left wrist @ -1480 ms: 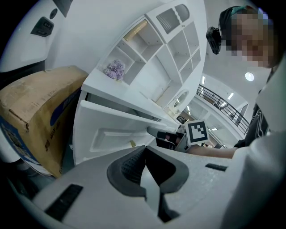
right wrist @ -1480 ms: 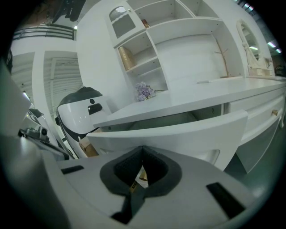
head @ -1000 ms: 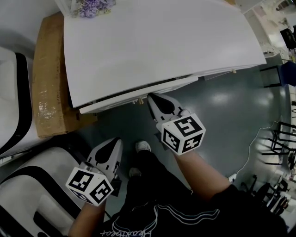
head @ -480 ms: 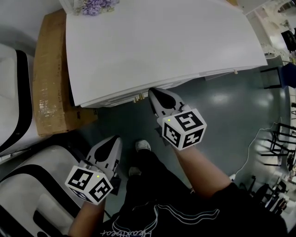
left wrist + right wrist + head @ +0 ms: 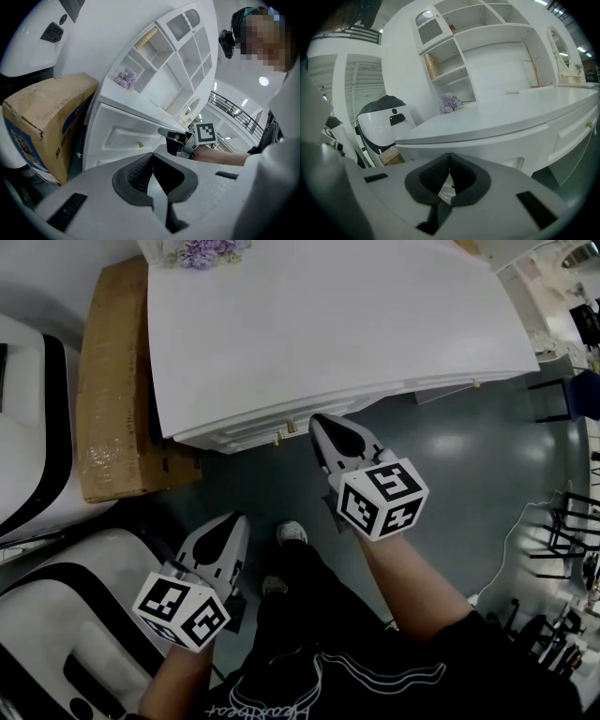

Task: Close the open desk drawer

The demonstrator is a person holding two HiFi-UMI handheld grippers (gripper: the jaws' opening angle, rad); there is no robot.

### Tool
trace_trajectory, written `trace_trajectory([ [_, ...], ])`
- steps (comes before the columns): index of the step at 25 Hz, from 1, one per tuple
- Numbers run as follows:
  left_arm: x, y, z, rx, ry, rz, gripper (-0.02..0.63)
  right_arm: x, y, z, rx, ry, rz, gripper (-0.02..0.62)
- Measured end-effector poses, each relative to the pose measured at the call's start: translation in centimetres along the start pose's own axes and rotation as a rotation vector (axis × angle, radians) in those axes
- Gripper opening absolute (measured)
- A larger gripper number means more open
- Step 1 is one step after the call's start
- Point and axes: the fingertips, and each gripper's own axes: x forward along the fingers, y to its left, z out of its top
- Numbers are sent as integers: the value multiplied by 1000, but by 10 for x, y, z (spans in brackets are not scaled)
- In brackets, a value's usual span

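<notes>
Well, looking down in the head view, the white desk [image 5: 328, 324] fills the top of the frame. The drawer [image 5: 246, 437] is tucked under the desk's near edge — only a narrow strip of its front shows, with a small brass knob [image 5: 277, 439] on it. My right gripper [image 5: 319, 422] has its tip right at that strip, just beside the knob; from here I cannot tell whether it touches. My left gripper [image 5: 228, 525] hangs well short of the desk, over the dark floor [image 5: 450, 456], pointing toward it. A cardboard box [image 5: 112, 381] stands against the desk's left side, and purple flowers [image 5: 202, 251] sit at the desk's far left corner.

In the left gripper view my jaws are together, pads meeting at the tip with nothing between them. Beyond them the drawer front lies under the desktop, and the right gripper's tip looks set against it, just right of the knob.

In the right gripper view those jaws are likewise closed on nothing — the desk's front edge runs just above them, and a shelf unit [image 5: 487, 47] rises from the desk's back.
</notes>
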Motion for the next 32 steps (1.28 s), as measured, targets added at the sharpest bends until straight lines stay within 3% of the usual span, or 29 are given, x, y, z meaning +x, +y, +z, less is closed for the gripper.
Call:
trace_trajectory([
  [7, -30, -22, 3, 33, -46, -5, 5, -51, 48, 18, -17, -81, 99, 6],
  [19, -125, -99, 18, 159, -172, -31, 5, -187, 176, 40, -153, -178, 332, 6],
  [32, -223, -212, 36, 292, -248, -141, 5, -311, 253, 58, -146, -245, 447, 6],
])
